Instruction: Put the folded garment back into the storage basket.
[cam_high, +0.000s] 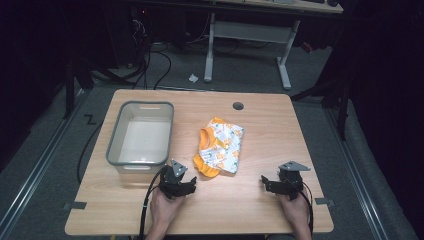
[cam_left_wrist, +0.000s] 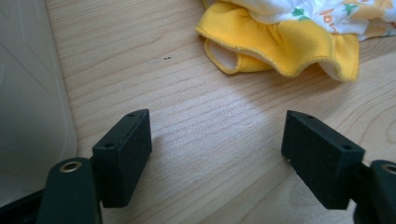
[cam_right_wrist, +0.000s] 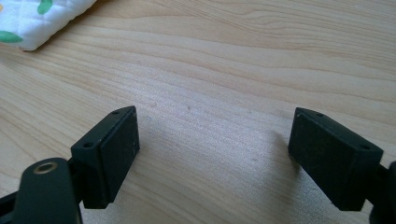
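From above, the folded garment (cam_high: 220, 146) lies mid-desk (cam_high: 260, 125), bin (cam_high: 141, 133) at its nine o'clock. Left tool (cam_high: 186, 186) sits at its seven, right tool (cam_high: 267, 182) at five. Left gripper view: jaws apart, garment (cam_left_wrist: 285, 44) at one o'clock. Right gripper view: jaws apart, cloth corner (cam_right_wrist: 37, 21) at eleven.

Nothing here can really be read. The folded garment (cam_left_wrist: 289, 42) just ahead of the left gripper (cam_left_wrist: 217, 140) carries a few orange printed letters on its white patterned part, but they are cut off at the frame's edge and too blurred to make out as a word.
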